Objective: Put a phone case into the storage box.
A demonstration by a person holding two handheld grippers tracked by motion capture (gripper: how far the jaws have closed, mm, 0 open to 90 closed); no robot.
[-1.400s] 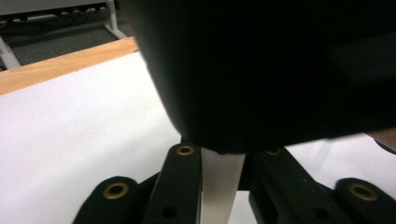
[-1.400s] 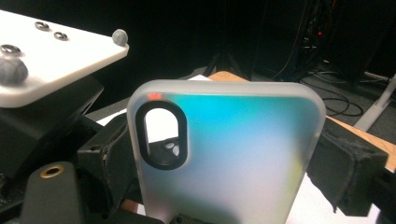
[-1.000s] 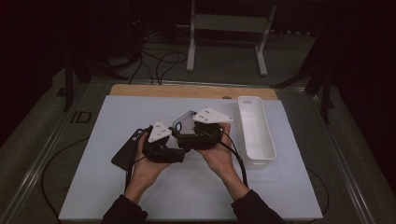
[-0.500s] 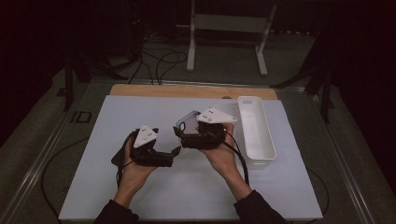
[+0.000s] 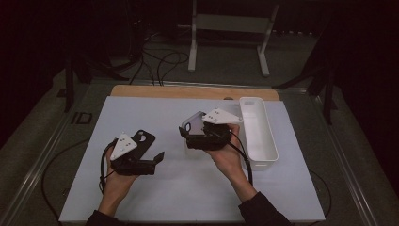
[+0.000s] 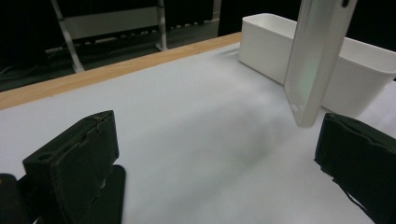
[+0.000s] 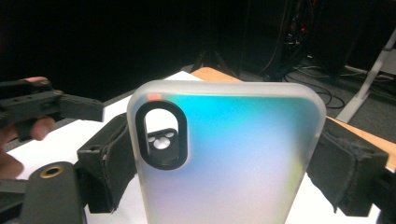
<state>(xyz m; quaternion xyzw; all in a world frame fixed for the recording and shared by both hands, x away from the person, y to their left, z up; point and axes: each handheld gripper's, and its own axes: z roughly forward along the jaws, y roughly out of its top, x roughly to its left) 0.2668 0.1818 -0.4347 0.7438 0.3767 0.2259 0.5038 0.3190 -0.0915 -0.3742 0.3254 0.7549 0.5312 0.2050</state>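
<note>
A frosted translucent phone case [image 7: 224, 140] with a black-ringed camera cutout stands upright between the jaws of my right gripper [image 7: 224, 172], which press on its two long edges. From above, the right gripper [image 5: 190, 134] holds this case [image 5: 195, 121] over the mat's middle. My left gripper [image 5: 157, 160] is lower left of it and apart. Its jaws have just been opening and stand wide with nothing between them [image 6: 215, 154]. In the left gripper view the case [image 6: 313, 60] hangs edge-on ahead. A black phone case [image 5: 143, 138] lies flat on the mat behind the left gripper.
A long white bin [image 5: 258, 129] stands on the right side of the white mat [image 5: 164, 113], close to the right hand. The wooden table edge [image 5: 188, 92] runs along the back. Cables and a metal stand lie on the floor beyond.
The left hand has drawn away to the left from the right gripper and the frosted case, and its jaws have spread. The right hand and its case have stayed put.
</note>
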